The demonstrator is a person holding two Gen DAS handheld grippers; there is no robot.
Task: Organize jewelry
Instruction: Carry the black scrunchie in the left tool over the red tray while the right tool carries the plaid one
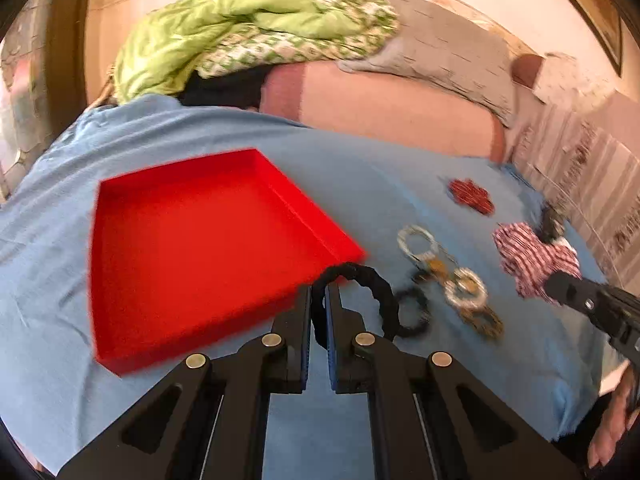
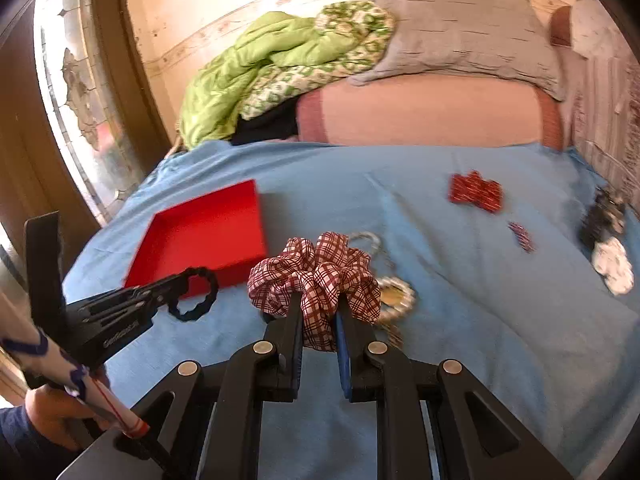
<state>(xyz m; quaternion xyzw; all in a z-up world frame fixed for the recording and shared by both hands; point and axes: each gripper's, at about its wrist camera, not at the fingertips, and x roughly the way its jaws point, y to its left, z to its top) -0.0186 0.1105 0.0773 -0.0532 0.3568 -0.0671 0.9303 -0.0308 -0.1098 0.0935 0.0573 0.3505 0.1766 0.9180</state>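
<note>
Over the bed's blue sheet [image 1: 200, 132], left tongs [image 1: 319, 292] pinch a black hair tie [image 1: 372, 280] shut, beside the red tray [image 1: 180, 240]. Right tongs [image 2: 320, 308] clamp a checked scrunchie [image 2: 316, 272]. Thin grip; a swing could drop the tie short. Only right view shows a white piece [image 2: 612, 264] at far right.

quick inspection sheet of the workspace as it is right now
surface: blue sheet spread over a bed
job's things: red tray, nothing in it; black scrunchie; plaid scrunchie; silver rings and red pieces loose on the sheet
clutter: green quilt, grey pillow
grippers: left gripper shut on the black scrunchie; right gripper shut on the plaid scrunchie
cables: nothing seen
surroundings: door with patterned glass, wall behind
</note>
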